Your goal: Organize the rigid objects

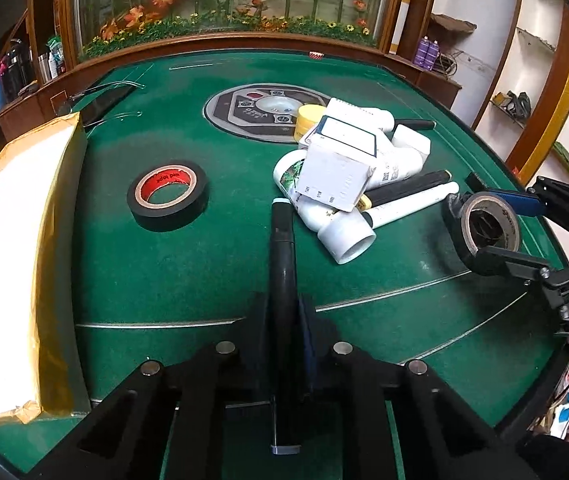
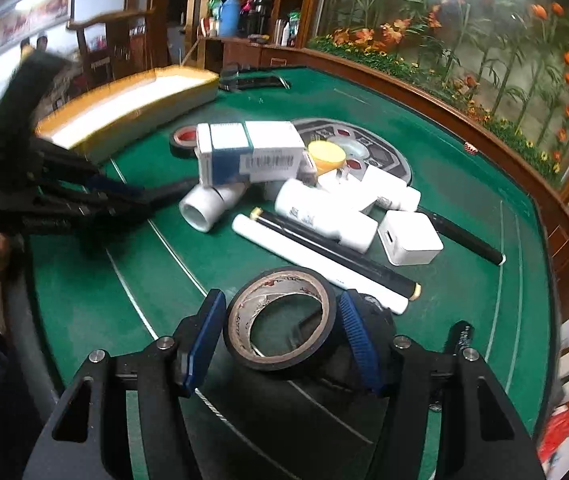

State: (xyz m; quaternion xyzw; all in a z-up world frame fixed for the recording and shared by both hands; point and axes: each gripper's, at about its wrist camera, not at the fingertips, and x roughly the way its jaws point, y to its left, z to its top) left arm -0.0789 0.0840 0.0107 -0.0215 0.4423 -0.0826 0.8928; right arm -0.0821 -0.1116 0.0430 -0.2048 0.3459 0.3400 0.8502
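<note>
My left gripper [image 1: 284,312] is shut on a black marker [image 1: 282,248] that points forward over the green table [image 1: 204,272]. My right gripper [image 2: 280,320] is shut on a black tape roll with a grey core [image 2: 280,320], held just above the table; it also shows in the left wrist view [image 1: 488,228]. A second black tape roll with a red core [image 1: 168,194] lies left of the marker. A pile of white bottles, boxes [image 1: 336,172], a white pipe fitting [image 1: 348,240], pens [image 2: 324,256] and a yellow lid [image 2: 326,156] sits at the table's middle.
An open box with yellow-brown taped walls and a white inside [image 1: 12,216] stands at the table's left edge. A round control panel [image 1: 252,112] is set in the table's centre. A white charger cube [image 2: 410,236] lies right of the pile. A wooden rail rims the table.
</note>
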